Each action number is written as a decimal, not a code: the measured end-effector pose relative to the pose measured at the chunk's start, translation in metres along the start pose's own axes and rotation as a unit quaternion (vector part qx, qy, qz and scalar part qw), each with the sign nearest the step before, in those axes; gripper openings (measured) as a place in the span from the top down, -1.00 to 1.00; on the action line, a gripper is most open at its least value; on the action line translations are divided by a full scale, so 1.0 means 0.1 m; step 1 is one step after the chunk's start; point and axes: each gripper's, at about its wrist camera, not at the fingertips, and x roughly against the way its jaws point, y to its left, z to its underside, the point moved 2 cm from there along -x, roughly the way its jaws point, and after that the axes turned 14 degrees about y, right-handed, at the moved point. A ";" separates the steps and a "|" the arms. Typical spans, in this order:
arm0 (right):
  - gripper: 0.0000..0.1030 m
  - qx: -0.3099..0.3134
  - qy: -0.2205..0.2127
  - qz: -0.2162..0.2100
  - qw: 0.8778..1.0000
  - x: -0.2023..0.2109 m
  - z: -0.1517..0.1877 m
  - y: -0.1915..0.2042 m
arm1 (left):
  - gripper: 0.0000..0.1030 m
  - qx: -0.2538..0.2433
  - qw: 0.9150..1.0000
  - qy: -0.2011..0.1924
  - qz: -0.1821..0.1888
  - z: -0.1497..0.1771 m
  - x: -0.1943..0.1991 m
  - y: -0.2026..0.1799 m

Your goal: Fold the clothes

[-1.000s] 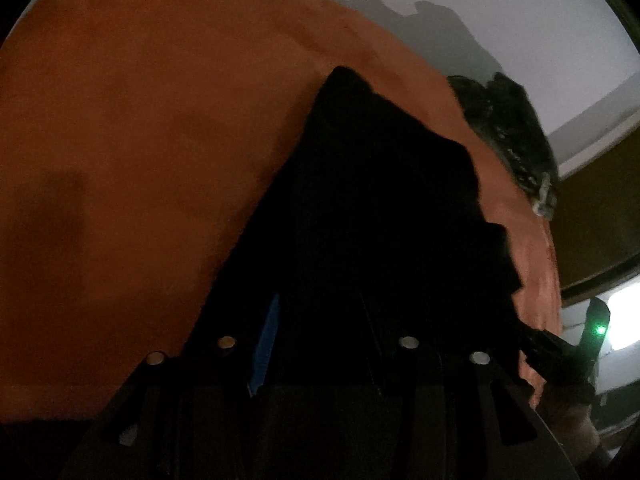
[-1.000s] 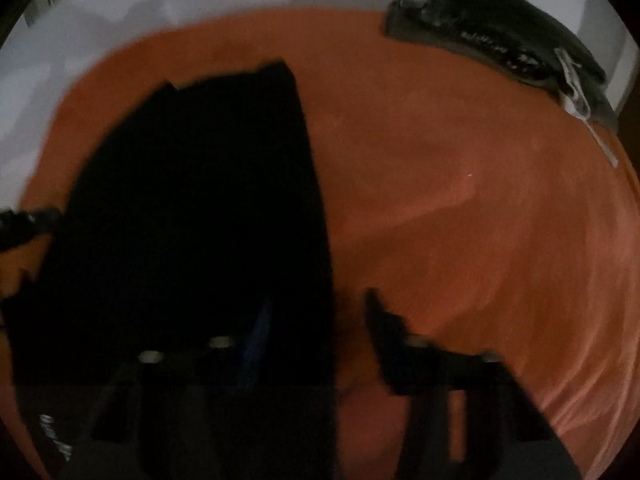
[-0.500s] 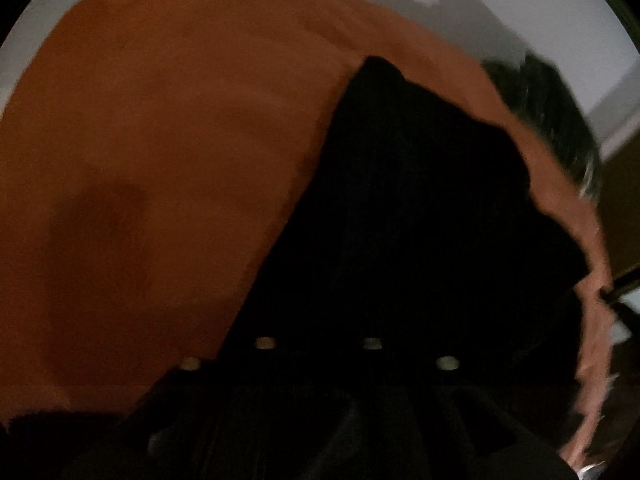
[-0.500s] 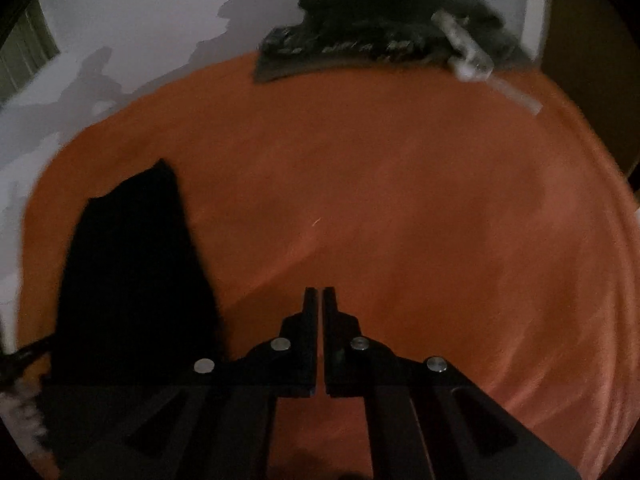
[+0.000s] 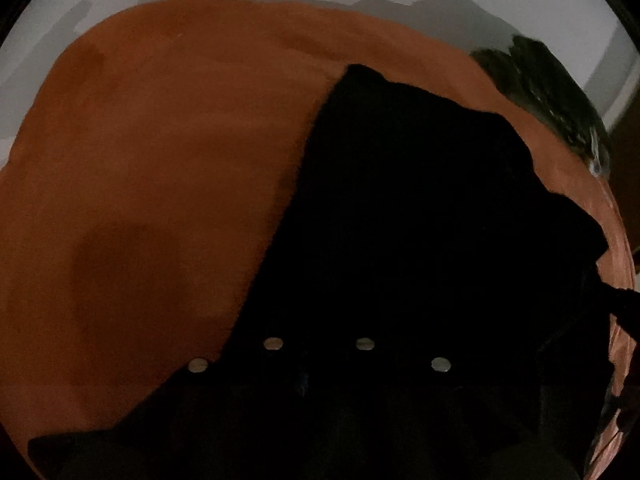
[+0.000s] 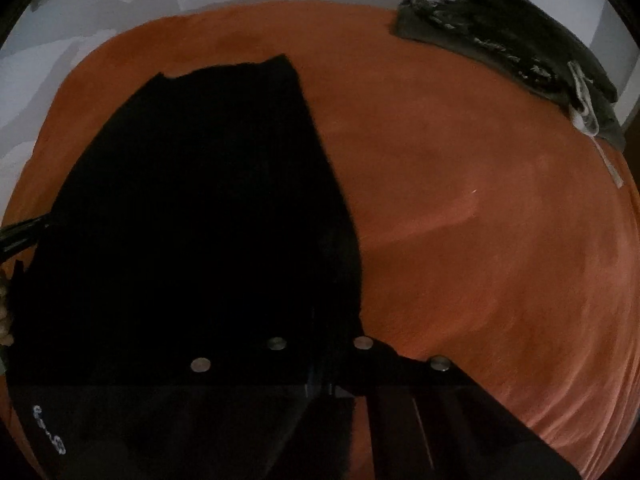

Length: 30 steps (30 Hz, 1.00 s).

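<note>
Half a second ago our right gripper hung shut over bare orange cover, away from the black garment; now it sits at that garment's near right edge, jaws together, apparently pinching the cloth. Our left gripper, which had opened, has closed again at the garment's near left edge; any grip is lost in the dark. We count one black garment and one dark pile at the far right corner.
</note>
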 end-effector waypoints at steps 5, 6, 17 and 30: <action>0.94 -0.117 -0.053 -0.007 0.992 0.26 0.04 -0.59 | 0.89 0.082 0.996 -0.010 0.017 -0.06 0.11 0.48; 0.94 -0.139 -0.053 -0.006 0.989 0.26 0.05 -0.72 | 0.89 0.102 0.995 -0.007 0.019 -0.08 0.09 0.58; 0.21 -0.215 -0.017 -0.050 0.975 0.20 0.10 -1.07 | 0.31 0.105 0.994 0.004 0.007 -0.07 0.05 0.70; -0.07 -0.121 -0.038 -0.058 0.990 0.24 -0.02 -0.68 | -0.08 0.083 0.994 -0.056 0.037 -0.03 0.50 0.30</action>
